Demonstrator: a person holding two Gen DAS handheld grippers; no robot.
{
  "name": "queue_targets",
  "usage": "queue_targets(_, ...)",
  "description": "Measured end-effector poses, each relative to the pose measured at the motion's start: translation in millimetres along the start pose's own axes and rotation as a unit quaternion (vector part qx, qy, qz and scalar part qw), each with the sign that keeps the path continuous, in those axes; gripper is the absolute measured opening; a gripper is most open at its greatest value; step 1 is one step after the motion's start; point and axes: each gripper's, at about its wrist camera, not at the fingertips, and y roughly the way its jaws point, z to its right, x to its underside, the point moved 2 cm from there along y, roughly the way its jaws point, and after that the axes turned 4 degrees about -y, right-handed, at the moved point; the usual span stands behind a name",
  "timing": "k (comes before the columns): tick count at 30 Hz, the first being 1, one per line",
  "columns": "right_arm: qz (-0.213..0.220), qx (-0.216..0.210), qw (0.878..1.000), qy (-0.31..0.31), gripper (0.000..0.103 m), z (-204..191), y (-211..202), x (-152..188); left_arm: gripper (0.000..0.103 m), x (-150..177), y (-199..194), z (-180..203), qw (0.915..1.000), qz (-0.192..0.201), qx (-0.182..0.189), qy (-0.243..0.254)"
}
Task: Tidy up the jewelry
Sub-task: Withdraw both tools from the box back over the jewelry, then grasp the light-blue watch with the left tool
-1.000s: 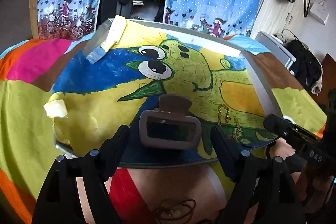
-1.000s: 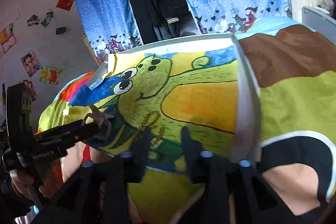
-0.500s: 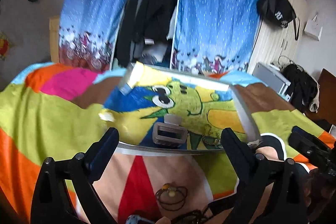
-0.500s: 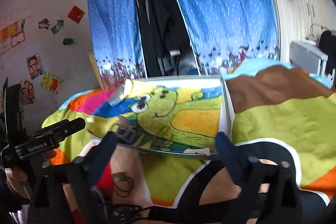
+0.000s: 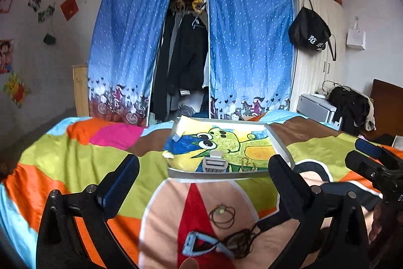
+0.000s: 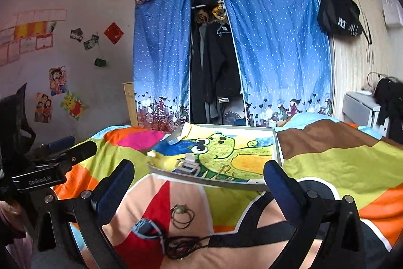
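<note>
A grey tray [image 5: 221, 174] lined with a green dinosaur drawing lies on the bed. A grey-brown hair clip [image 5: 214, 164] and a gold chain [image 5: 245, 163] rest at its near edge. My left gripper [image 5: 204, 163] hangs open and empty, well back from the tray. My right gripper [image 6: 199, 165] is also wide open and empty. In the right wrist view I see the tray [image 6: 209, 180], the clip [image 6: 186, 167] and the chain [image 6: 224, 172]. On the bedspread nearer me lie a cord necklace [image 6: 182, 214], a blue piece [image 6: 144, 225] and a dark tangled cord [image 6: 181, 247].
The colourful bedspread [image 5: 75, 163] stretches on all sides of the tray. Blue curtains [image 5: 126, 54] and hanging clothes stand behind the bed. A black bag [image 5: 309, 34] hangs on the wardrobe at the right. A hand holds the other gripper [image 6: 63, 158] at the left edge.
Both grippers have drawn back and up from the tray. The right one, nearly shut by the gold chain before, now stands wide open. The hair clip stays on the tray.
</note>
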Motion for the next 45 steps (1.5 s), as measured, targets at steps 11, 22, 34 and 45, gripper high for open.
queue_targets(11, -0.010, 0.009, 1.000, -0.013, 0.103, -38, -44, 40, 0.101, 47, -57, -26, 0.9993, -0.022, -0.016, -0.025)
queue_targets(22, -0.105, 0.036, 0.994, 0.008, 0.103, -28, -39, 113, 0.101, 114, -43, -44, 0.9920, -0.124, -0.015, -0.021)
queue_targets(34, -0.221, 0.039, 0.972, 0.076, 0.103, -14, -14, 189, 0.101, 158, -9, -34, 0.9764, -0.216, 0.008, -0.003)
queue_targets(45, -0.257, 0.025, 0.954, 0.155, 0.103, 22, 24, 205, 0.101, 168, 47, -37, 0.9671, -0.254, 0.012, 0.005)
